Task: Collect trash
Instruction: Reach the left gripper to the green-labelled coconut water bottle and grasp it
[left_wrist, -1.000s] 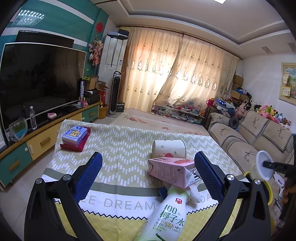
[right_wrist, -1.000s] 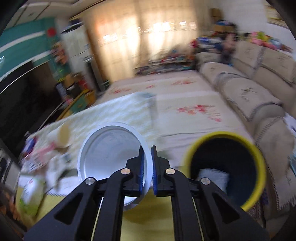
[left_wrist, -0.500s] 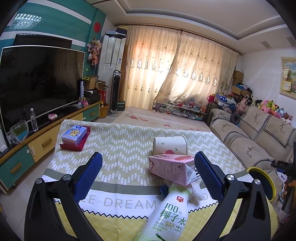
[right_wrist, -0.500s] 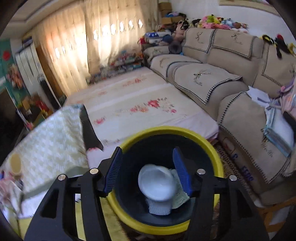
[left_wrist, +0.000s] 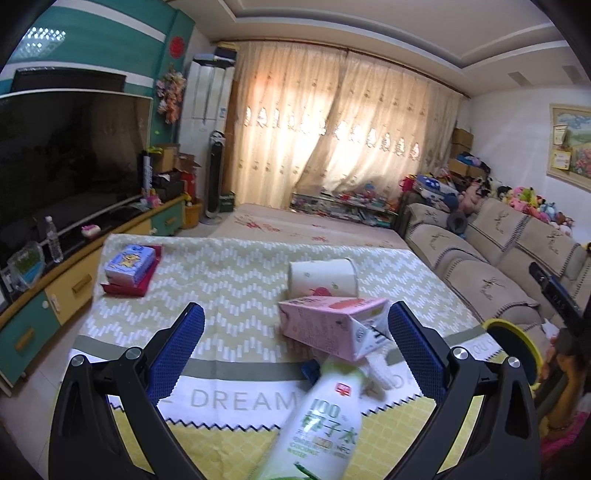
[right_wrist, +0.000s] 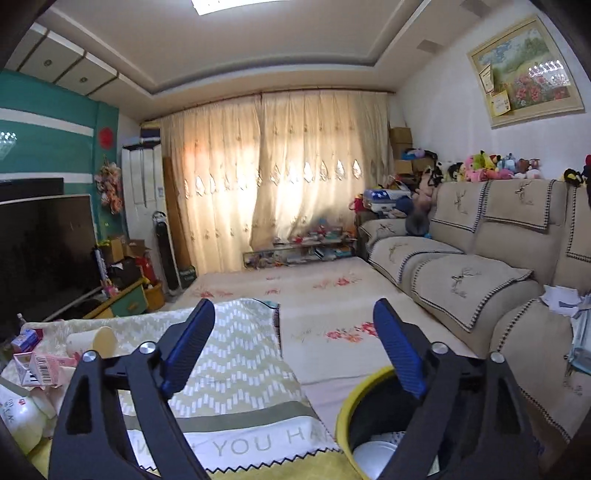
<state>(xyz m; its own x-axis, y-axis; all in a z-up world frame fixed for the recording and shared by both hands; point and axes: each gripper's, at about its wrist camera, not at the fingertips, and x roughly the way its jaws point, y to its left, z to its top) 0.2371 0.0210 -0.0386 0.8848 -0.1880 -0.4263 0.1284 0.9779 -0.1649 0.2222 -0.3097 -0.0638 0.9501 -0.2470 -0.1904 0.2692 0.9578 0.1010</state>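
a: two grippers, both with nothing in them. the right gripper (right_wrist: 295, 347) has just been opening its jaws, and no thing sits between them. it points over the edge of the yellow-rimmed bin (right_wrist: 351, 402), where a white cup (right_wrist: 373, 456) lies inside.

b: so that drop looks done?

a: i think so. next it should swing to the trash on the table (left_wrist: 240, 280).

b: which trash?

a: the pink carton (left_wrist: 325, 325), the paper cup (left_wrist: 321, 275) on its side behind it, the coconut water bottle (left_wrist: 325, 424) in front.

b: and the left gripper (left_wrist: 295, 343)?

a: spread wide, tipped down a bit, the bottle lying between its fingers, not pinched.
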